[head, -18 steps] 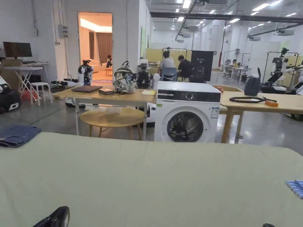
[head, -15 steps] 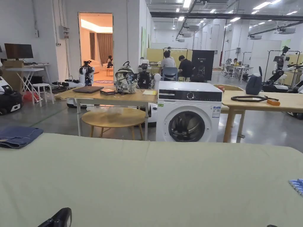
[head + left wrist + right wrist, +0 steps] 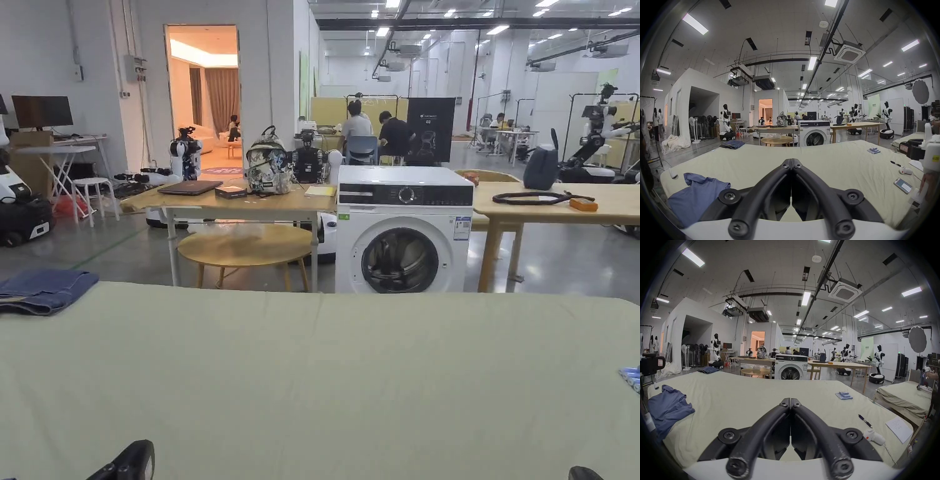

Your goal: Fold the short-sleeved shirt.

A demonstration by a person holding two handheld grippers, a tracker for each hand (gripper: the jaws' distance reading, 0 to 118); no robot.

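The bed [image 3: 325, 375], spread with a pale green sheet, takes up the lower half of the head view. Beyond its far edge, at 12 o'clock, stands a white washer [image 3: 403, 237]; its round door shows a dark drum, and what lies inside I cannot tell. A backpack [image 3: 267, 167] sits upright on the wooden table [image 3: 187, 201] at 11 o'clock, zipped as far as can be seen.

The shirt [image 3: 696, 194], blue and short-sleeved, lies crumpled and unfolded at the bed's near left corner, at 8 o'clock in the left gripper view and at 9 o'clock in the right gripper view. Folded jeans [image 3: 44, 290] rest on the bed's far left corner.

The left gripper [image 3: 791, 162] has its jaws pressed together at the tips with nothing between them, above bare sheet and well apart from the shirt. The right gripper [image 3: 790, 401] is likewise closed on nothing, over the middle of the bed.

At 3 o'clock on the sheet lie a paper sheet [image 3: 899, 429], a phone [image 3: 902, 185], a row of blue batteries [image 3: 844, 395], a white clicker [image 3: 873, 436] and a pen [image 3: 865, 418].
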